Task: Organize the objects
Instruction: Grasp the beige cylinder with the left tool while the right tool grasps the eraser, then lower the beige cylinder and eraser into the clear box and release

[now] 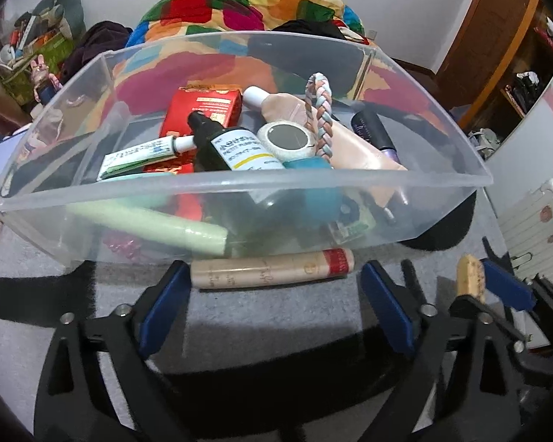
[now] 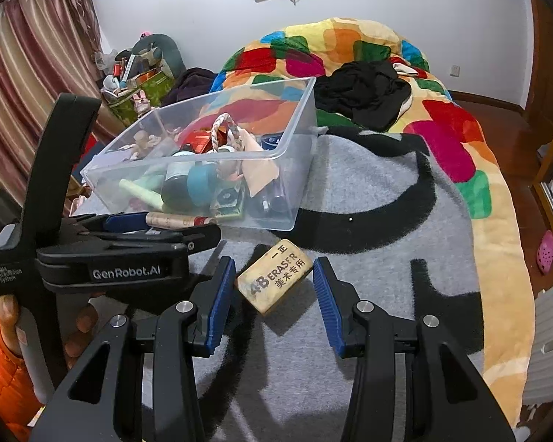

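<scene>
A clear plastic bin [image 1: 239, 180] [image 2: 276, 154] stands on a grey blanket and holds several cosmetics, tubes and boxes. A beige tube [image 1: 272, 269] [image 2: 177, 220] lies on the blanket just in front of the bin. My left gripper [image 1: 272, 294] is open, its blue pads on either side of the tube's ends, not touching. A tan eraser [image 2: 274, 276] [image 1: 471, 280] marked "4B ERASER" lies on the blanket. My right gripper [image 2: 272, 287] is open around the eraser, pads apart from it.
A colourful patchwork quilt [image 2: 350, 55] and black clothing [image 2: 365, 92] lie behind the bin. A cluttered bag [image 2: 136, 84] stands at the far left near curtains. A wooden wardrobe [image 1: 497, 29] is at the right. The grey-and-black blanket [image 2: 368, 239] spreads to the right.
</scene>
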Demonstrator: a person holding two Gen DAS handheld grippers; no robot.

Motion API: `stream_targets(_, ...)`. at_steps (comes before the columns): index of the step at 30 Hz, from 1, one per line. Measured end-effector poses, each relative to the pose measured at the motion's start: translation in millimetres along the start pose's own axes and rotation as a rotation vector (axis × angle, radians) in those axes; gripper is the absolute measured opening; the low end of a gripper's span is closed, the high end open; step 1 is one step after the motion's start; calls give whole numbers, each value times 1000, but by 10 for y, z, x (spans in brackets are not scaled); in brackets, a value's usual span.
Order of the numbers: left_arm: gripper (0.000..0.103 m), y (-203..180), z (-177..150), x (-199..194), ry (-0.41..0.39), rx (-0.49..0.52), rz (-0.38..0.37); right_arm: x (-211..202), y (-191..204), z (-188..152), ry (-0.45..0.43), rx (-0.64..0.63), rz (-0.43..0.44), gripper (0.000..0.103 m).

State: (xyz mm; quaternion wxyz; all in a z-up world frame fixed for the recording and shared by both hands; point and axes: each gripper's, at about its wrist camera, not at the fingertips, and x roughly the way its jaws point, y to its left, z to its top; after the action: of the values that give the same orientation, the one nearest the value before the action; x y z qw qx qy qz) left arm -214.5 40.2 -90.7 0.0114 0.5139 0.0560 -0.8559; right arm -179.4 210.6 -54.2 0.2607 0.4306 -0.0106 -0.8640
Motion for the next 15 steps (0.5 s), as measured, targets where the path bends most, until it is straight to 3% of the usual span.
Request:
stream_targets(1, 84, 14, -13, -13, -4, 4, 5, -17, 5, 4, -4, -1, -1, 40)
stream_targets(7, 84, 115, -77, -87, -8, -10, -44, -114, 46, 46, -27, -13, -7, 40)
stream_targets(15, 84, 175, -262, -467, -79, 19, -102, -203, 158, 162, -53, -38, -11, 40)
